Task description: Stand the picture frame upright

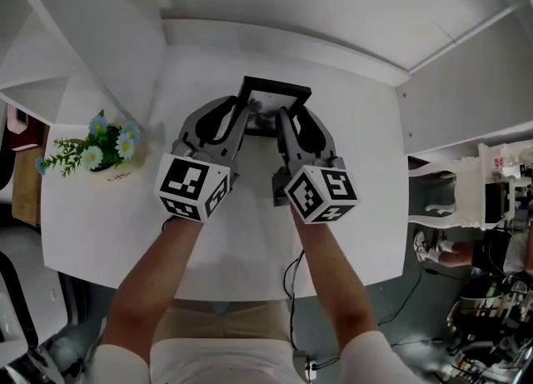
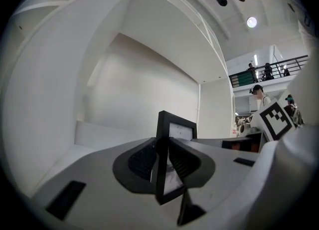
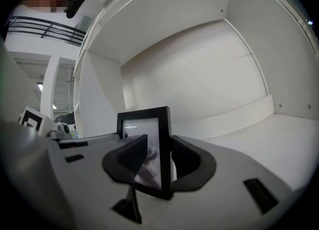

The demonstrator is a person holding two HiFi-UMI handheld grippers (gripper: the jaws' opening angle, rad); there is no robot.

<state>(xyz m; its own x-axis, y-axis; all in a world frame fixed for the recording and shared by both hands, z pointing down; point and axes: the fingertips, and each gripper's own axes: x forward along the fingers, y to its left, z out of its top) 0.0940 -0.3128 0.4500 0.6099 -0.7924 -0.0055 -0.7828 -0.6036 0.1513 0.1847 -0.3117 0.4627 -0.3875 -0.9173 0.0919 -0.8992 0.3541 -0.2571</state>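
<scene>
The person's forearms reach forward over the white table (image 1: 354, 182), each hand carrying a gripper topped by its marker cube. The left gripper (image 1: 243, 117) and the right gripper (image 1: 283, 122) point away from the person, side by side and angled slightly toward each other. Between them stands the black picture frame (image 1: 276, 88), upright with its top edge uppermost.

In the left gripper view the dark fingers (image 2: 140, 162) are clenched on the frame's one side edge (image 2: 162, 139), pressing it from both faces. In the right gripper view the fingers (image 3: 188, 162) clamp the frame's other side edge (image 3: 165, 144), with the glass and its print facing that camera. Whether the frame's bottom edge touches the table or hangs just above it is hard to tell.

Well to the left, a small pot of flowers (image 1: 102, 154) sits on the table. Beyond the frame rises the white back wall (image 3: 199, 74) of a shelf unit.
</scene>
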